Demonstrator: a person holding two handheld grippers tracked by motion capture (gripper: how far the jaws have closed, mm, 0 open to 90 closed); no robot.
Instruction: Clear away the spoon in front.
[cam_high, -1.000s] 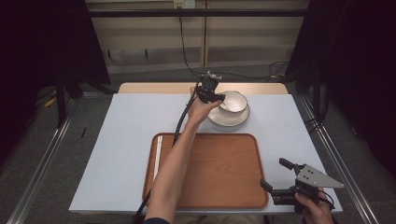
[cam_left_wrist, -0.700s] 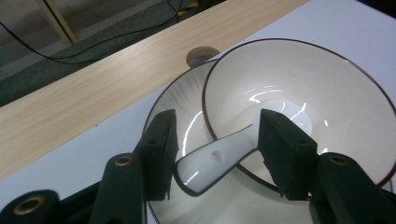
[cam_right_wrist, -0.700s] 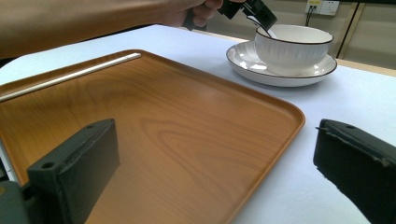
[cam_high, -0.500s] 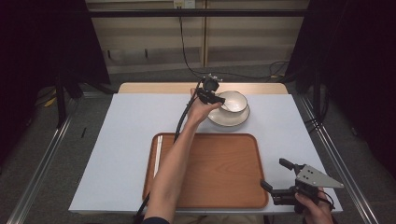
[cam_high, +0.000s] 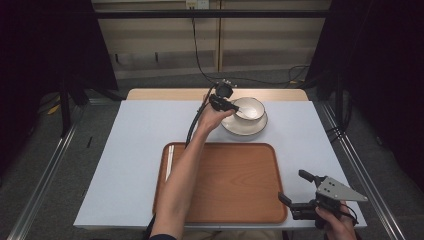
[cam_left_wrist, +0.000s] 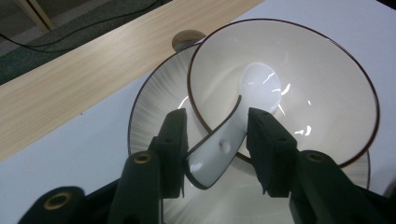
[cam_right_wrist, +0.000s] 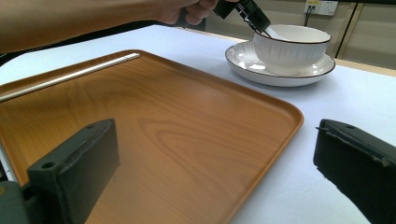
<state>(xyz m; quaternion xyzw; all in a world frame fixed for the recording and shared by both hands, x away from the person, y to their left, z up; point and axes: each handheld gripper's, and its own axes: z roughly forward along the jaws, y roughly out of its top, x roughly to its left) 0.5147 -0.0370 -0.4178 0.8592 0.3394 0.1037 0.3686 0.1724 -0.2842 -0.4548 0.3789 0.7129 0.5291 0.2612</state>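
Bright even table light, dark surroundings, glare on the spoon (cam_left_wrist: 261, 88).

Bowl (cam_high: 250, 108): I saw it on the plate (cam_high: 244, 126), at the table's (cam_high: 125, 150) far side.
Spoon (cam_left_wrist: 224, 140): it lay in the bowl, handle over the rim.
Tray (cam_high: 225, 185): it sat before the plate, on my near side.
Chopsticks (cam_high: 169, 161): they lay in the tray, along its left edge.

Your left gripper (cam_left_wrist: 215, 135) has just been closing its jaws around the handle of the white spoon (cam_left_wrist: 233, 130) that lies in the bowl (cam_left_wrist: 327, 93), the handle sitting right between them.
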